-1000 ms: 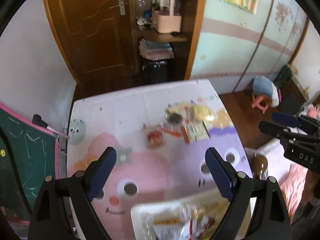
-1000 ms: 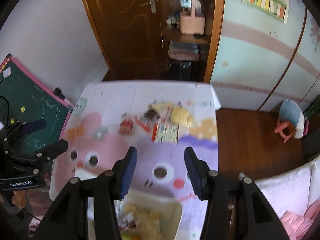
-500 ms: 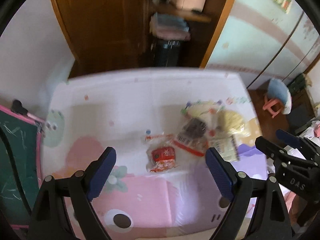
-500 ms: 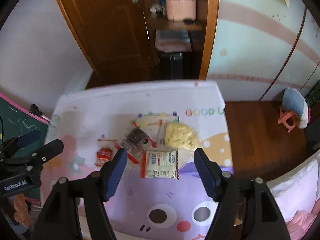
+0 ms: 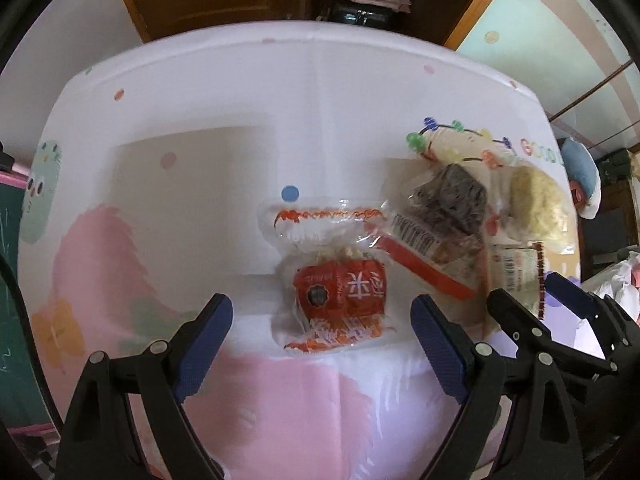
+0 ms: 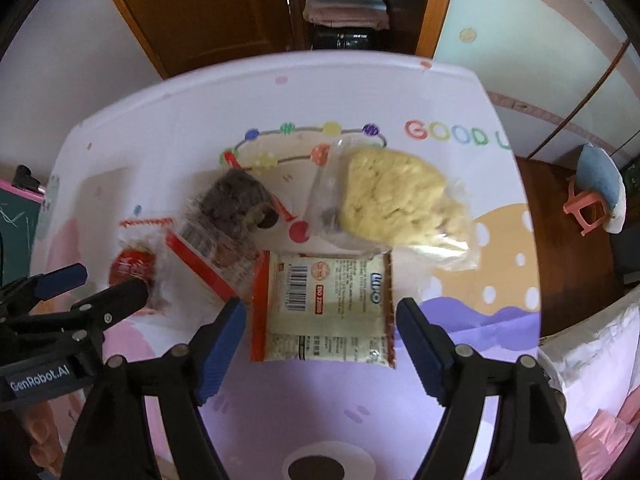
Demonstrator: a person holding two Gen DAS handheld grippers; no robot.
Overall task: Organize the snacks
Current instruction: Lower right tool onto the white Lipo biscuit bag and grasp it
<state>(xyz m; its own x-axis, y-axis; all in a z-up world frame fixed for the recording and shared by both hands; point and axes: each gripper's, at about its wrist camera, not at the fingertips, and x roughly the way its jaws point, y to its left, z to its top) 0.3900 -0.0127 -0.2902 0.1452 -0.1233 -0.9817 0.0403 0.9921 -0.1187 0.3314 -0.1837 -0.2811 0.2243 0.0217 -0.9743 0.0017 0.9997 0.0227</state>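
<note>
left hand-held gripper (image 5: 322,334): wide, red snack pack (image 5: 340,294) between, untouched | right hand-held gripper (image 6: 318,334): jaws just opening, white packet (image 6: 326,308) between, lower centre

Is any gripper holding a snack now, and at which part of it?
Nothing is held. The left gripper is open above the red snack pack; the right gripper, whose jaws have just been opening, is open around the white packet without pressing it.
</note>
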